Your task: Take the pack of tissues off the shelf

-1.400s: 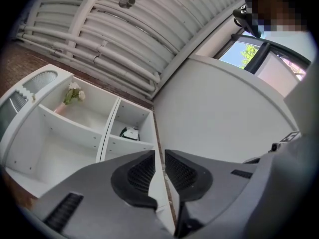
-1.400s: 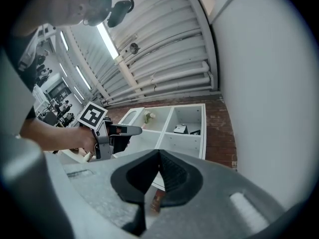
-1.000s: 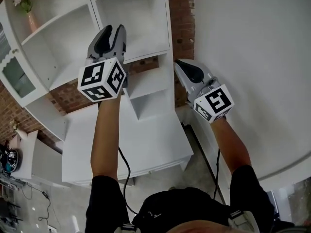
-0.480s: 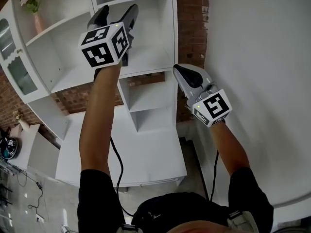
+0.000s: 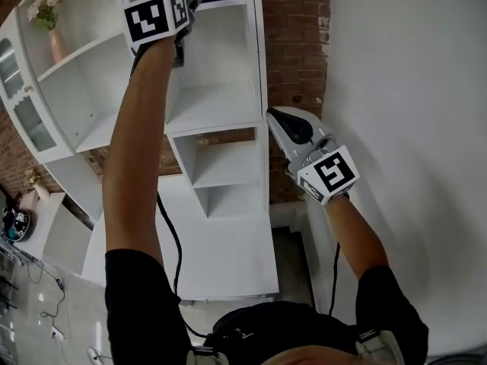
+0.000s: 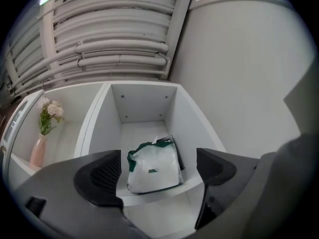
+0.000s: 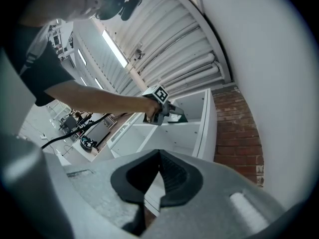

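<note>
Jaws opening wide on left gripper (image 6: 158, 156), tissue pack (image 6: 153, 169) ahead untouched; right gripper (image 7: 158, 158) together, shown only own view.

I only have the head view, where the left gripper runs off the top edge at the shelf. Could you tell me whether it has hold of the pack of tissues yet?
Observer: Not yet. The left gripper's jaws are opening, and the pack of tissues lies ahead, framed between them, untouched.
Operator: Thank you. Where in the compartment does it sit?
Observer: At the front edge of the shelf; it is white with green trim.
Operator: And is the right gripper carrying anything?
Observer: No. The right gripper's jaws are together with nothing between them.
</note>
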`<action>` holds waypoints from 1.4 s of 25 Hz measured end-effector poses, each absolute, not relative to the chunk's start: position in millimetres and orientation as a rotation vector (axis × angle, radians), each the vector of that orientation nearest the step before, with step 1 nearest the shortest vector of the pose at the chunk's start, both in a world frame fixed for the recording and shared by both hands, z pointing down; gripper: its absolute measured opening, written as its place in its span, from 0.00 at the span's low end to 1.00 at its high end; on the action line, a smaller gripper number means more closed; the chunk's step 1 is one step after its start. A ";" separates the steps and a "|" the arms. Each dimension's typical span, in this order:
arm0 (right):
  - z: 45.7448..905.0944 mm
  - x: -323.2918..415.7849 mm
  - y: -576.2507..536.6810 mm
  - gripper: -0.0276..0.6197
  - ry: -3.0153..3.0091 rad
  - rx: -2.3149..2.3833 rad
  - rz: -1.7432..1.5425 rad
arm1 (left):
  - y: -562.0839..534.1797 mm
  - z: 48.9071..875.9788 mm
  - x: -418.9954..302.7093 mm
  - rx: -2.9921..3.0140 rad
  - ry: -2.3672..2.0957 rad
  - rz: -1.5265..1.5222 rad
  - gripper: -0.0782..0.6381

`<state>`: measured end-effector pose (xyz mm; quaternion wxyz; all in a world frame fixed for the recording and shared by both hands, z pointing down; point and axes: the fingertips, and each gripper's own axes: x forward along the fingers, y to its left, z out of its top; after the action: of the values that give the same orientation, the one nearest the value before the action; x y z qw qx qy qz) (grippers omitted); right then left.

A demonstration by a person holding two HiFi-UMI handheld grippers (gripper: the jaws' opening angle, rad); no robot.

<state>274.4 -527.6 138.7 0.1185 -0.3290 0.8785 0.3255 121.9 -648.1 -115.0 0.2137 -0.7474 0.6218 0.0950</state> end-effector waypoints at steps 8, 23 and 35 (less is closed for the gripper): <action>144.3 305.0 -534.5 0.05 2.544 -0.969 0.961 | -693.6 -110.7 118.9 -2.096 1.884 0.187 0.76; 144.3 314.2 -534.9 0.05 2.534 -0.974 0.949 | -686.8 -110.0 103.4 -2.011 1.952 0.237 0.50; 128.1 282.9 -509.1 0.05 2.501 -0.900 0.919 | -572.3 -121.8 111.9 -1.978 1.662 0.453 0.50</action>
<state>282.9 -509.1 128.1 0.1639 -0.3156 0.8773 0.3224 111.9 -572.3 -121.8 0.2567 -0.7288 0.6124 0.1669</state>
